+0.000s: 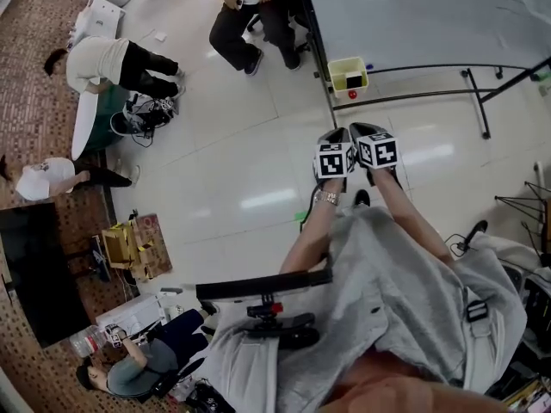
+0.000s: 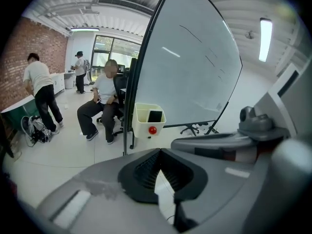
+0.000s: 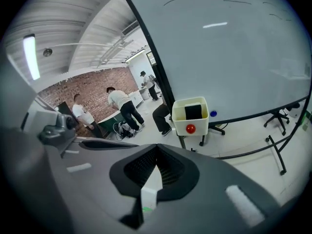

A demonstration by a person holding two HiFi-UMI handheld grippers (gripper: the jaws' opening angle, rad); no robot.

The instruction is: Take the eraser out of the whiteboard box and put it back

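Observation:
A pale yellow whiteboard box (image 1: 340,83) hangs at the lower left corner of the whiteboard (image 1: 413,15). A black eraser (image 1: 353,80) stands inside it, and a red round magnet (image 1: 351,95) sits on its front. Both grippers are held side by side over the floor, short of the box and pointing toward it. My left gripper (image 1: 337,134) is shut and empty. My right gripper (image 1: 360,129) is shut and empty too. The left gripper view shows the box (image 2: 144,128) and eraser (image 2: 155,116) ahead of the gripper (image 2: 157,152). In the right gripper view, box (image 3: 200,126) and eraser (image 3: 193,111) lie beyond the gripper (image 3: 156,147).
The whiteboard's black stand legs (image 1: 482,101) run across the floor to the right of the box. A seated person (image 1: 245,15) is just left of the board. Other people (image 1: 103,63) work at the far left. A blue magnet (image 3: 213,114) sits on the board beside the box.

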